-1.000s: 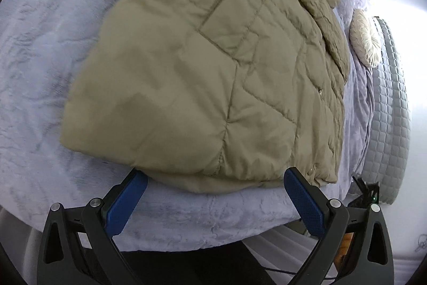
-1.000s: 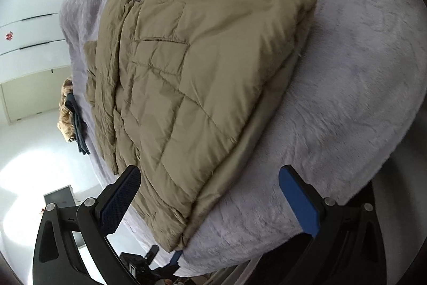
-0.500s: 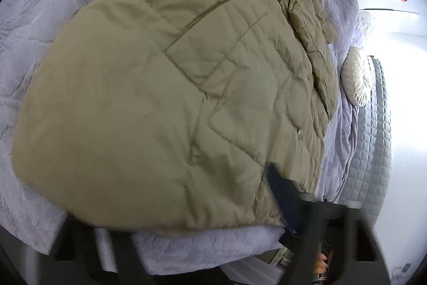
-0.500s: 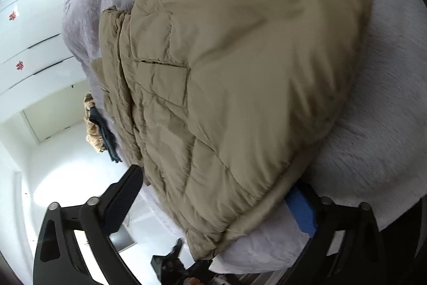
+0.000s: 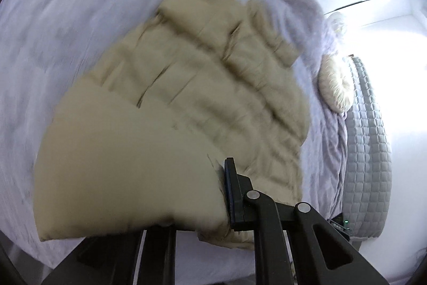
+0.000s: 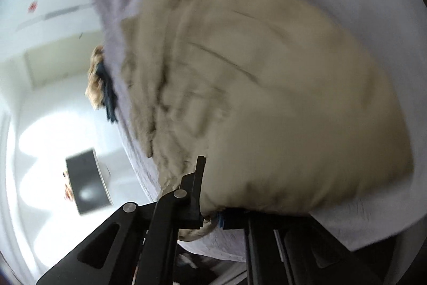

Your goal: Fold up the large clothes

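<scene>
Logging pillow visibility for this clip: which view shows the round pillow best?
The left wrist view. The round cream pillow lies whole and fairly sharp at the right, between the grey bedspread and a quilted headboard. The right wrist view shows no pillow, only the blurred tan jacket filling the frame.

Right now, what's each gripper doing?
Left gripper: closed on the tan jacket's near edge.
Right gripper: closed on the same jacket's edge.
</scene>
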A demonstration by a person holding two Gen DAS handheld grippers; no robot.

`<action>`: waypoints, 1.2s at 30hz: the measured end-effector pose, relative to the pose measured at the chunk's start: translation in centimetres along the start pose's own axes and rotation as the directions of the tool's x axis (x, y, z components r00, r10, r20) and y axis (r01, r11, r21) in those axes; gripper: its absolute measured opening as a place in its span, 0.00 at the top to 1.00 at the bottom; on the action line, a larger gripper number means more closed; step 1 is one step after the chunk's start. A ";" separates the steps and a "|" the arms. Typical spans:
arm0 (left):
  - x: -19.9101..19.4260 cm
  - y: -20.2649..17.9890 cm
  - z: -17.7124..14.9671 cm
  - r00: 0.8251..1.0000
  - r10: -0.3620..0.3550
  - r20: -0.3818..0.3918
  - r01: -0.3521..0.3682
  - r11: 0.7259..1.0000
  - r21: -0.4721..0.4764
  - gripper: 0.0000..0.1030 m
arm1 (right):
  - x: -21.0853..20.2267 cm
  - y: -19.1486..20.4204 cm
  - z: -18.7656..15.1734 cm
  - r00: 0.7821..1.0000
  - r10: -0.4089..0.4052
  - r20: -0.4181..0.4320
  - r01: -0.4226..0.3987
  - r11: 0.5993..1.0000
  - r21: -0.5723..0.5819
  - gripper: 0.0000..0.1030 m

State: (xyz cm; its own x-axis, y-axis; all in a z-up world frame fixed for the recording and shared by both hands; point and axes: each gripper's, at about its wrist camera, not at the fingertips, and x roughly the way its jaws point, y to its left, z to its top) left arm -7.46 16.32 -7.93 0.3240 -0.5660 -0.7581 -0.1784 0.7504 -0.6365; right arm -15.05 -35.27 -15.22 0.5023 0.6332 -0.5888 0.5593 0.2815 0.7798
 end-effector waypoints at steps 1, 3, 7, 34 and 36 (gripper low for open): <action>-0.2 -0.8 0.6 1.000 0.002 0.022 -0.002 1.000 0.010 0.84 | -0.2 2.2 1.1 1.000 -0.012 -0.002 0.012 0.997 -0.070 0.93; -0.6 -2.8 2.3 0.997 0.010 0.077 -0.013 0.999 0.040 0.84 | -0.3 5.5 2.9 0.999 -0.032 0.000 0.032 0.986 -0.165 0.93; -0.3 -6.3 6.0 0.986 0.016 0.165 -0.033 0.995 0.097 0.84 | 0.0 11.1 6.6 0.999 -0.036 0.004 0.036 0.951 -0.306 0.93; 16.3 -7.5 24.6 0.976 0.156 0.153 -0.197 0.931 0.308 0.80 | 17.4 17.7 23.2 0.979 -0.132 0.152 0.173 0.941 -0.292 0.91; 15.4 -8.1 24.2 0.976 0.152 0.155 -0.197 0.921 0.336 0.76 | 16.8 18.6 22.9 0.979 -0.134 0.151 0.176 0.932 -0.316 0.77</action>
State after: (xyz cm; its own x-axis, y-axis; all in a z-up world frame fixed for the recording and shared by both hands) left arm 21.44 9.78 -11.05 0.4328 -0.3857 -0.8148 0.0840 0.9172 -0.3896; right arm 18.89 -35.90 -15.49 0.5171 0.4735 -0.7130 0.4015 0.6015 0.6906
